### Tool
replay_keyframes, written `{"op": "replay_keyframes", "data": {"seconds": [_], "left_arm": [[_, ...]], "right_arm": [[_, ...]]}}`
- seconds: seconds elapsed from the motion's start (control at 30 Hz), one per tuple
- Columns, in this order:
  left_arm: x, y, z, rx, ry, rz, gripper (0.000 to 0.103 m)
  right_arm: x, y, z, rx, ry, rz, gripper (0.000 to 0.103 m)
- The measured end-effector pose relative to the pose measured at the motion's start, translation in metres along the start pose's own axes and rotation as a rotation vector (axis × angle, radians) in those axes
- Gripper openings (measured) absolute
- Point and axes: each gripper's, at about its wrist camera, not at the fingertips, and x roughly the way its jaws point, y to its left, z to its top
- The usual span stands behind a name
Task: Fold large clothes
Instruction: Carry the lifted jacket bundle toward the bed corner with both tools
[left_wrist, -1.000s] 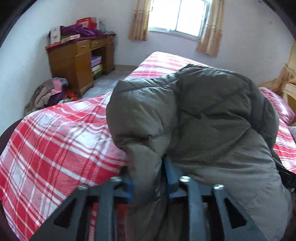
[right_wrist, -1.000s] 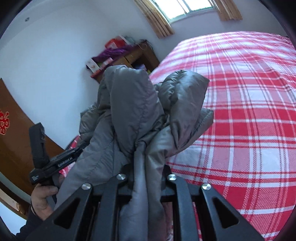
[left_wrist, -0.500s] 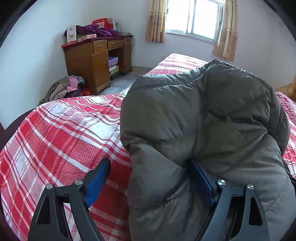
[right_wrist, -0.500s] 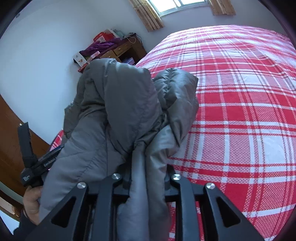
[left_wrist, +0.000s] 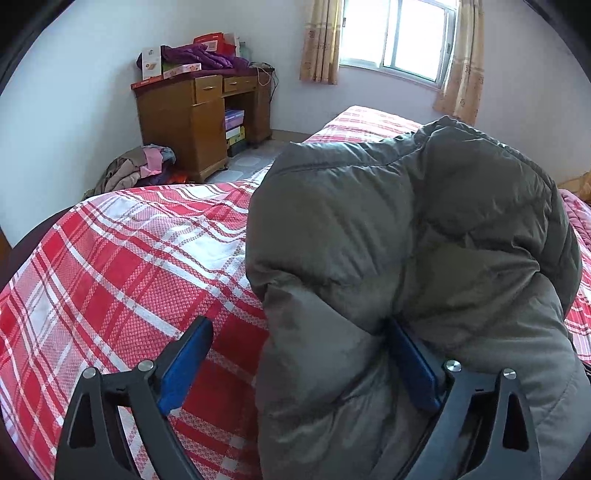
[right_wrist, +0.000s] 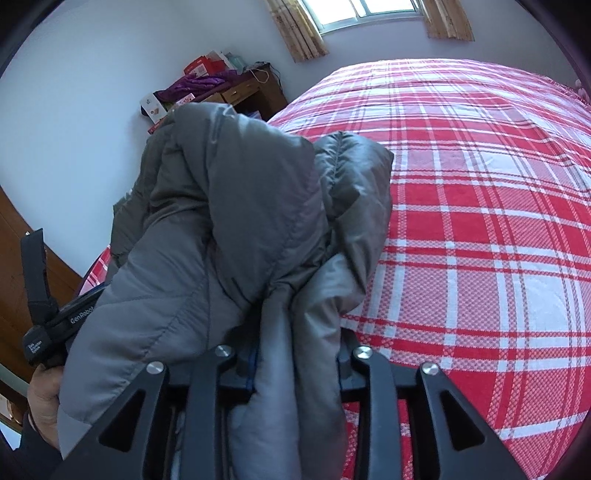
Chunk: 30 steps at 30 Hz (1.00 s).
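Red-and-white plaid bed (left_wrist: 122, 266) under bunched grey-green puffer jacket (left_wrist: 406, 240): left gripper (left_wrist: 295, 363) jaws opening wide, jacket draped on its right finger; right gripper (right_wrist: 295, 373) jaws opening, hem between them.

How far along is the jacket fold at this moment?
Done: the grey puffer jacket sits bunched on the plaid bed. In hand: left gripper open and widening; right gripper opening, a fabric fold between its jaws. Left: flattening and neat folding.
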Motion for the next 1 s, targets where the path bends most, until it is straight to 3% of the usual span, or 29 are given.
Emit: {"op": "replay_keyframes", "data": {"seconds": [0.43, 1.0], "left_arm": [[0.008, 0.000, -0.001, -0.005, 0.006, 0.032, 0.101], [0.014, 0.004, -0.003, -0.023, 0.030, 0.022, 0.102]], "right_arm": [[0.014, -0.004, -0.001, 0.002, 0.012, -0.030, 0.045], [0.019, -0.003, 0.002, -0.041, 0.033, -0.080, 0.053]]}}
